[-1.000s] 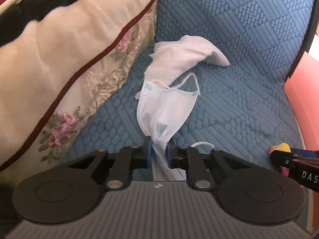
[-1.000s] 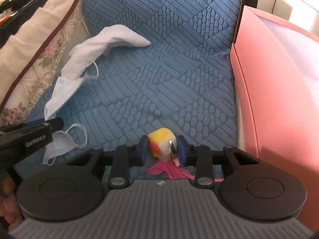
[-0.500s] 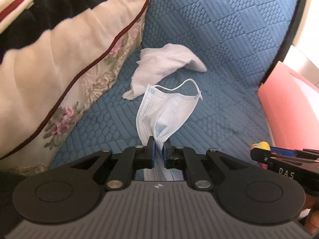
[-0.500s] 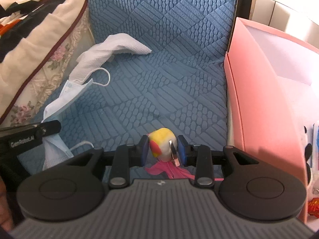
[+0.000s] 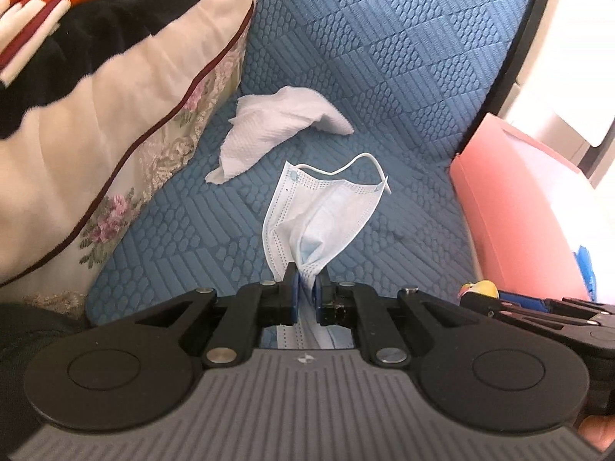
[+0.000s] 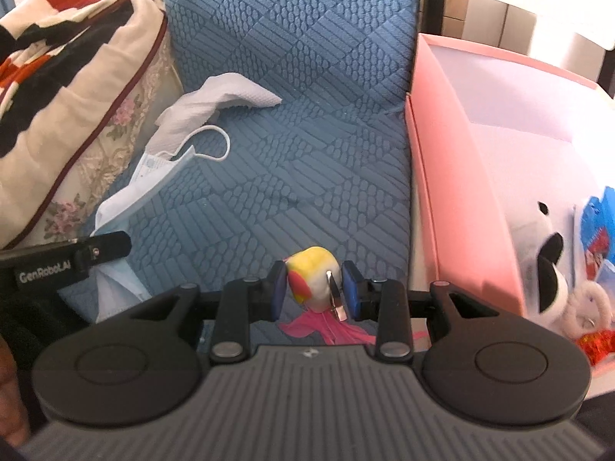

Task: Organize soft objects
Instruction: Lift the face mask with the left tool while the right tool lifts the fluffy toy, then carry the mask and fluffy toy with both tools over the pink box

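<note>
face mask (image 5: 319, 223) now lifted clear of tissue (image 5: 276, 130).

Tissue (image 5: 276, 130) lies on the seat (image 5: 384, 77), between pillow (image 5: 115, 123) and box (image 5: 515, 207).

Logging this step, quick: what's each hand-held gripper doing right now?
Left hand-held gripper: closed on the face mask.
Right hand-held gripper: closed on the small yellow plush toy.
</note>
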Available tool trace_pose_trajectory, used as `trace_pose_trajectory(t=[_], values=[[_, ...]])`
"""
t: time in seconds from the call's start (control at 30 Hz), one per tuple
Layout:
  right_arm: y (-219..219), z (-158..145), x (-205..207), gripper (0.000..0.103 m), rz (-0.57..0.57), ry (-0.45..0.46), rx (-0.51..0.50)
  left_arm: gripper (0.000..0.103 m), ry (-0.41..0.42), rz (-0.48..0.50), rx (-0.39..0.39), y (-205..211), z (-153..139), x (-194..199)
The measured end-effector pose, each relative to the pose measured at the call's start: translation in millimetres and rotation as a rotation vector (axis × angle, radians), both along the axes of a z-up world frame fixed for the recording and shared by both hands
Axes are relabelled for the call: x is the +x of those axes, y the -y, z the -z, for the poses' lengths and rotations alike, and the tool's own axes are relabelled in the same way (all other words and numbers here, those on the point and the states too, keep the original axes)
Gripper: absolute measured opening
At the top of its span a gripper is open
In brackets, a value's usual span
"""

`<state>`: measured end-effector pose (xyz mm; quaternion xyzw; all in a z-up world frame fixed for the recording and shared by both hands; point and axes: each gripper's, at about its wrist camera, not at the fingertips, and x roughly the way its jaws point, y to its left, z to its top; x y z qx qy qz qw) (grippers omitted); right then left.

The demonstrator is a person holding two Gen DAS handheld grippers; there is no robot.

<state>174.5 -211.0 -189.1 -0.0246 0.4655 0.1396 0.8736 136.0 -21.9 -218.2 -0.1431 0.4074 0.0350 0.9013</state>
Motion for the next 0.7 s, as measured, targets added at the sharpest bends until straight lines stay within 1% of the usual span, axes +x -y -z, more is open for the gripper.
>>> trace_pose_trajectory(t=[0.13,0.27,0.47,0.63,0.7], values=[[7.4,-11.7,-6.9,0.034,0.013,0.007,0.014,0.01,0.012,0.023,-0.011,3.4,-13.7,-3.1],[15.6,-27.3,-11.7,0.034,0.024,0.03,0.023,0.01,0.024,0.046,0.002,16.1,-30.2,-6.0],[32.7,-51.5,-18.2,0.034,0.044,0.057,0.05,0.01,0.043,0.065,-0.002,35.0,-60.4,-7.3],[49.9,-75.0,-21.9,0.035,0.059,0.088,0.065,0.01,0.059,0.076,-0.037,51.1,-90.7,-3.8],[58.1,-84.9,-22.2,0.034,0.065,0.098,0.07,0.01,0.071,0.086,-0.037,59.4,-102.3,-2.1]])
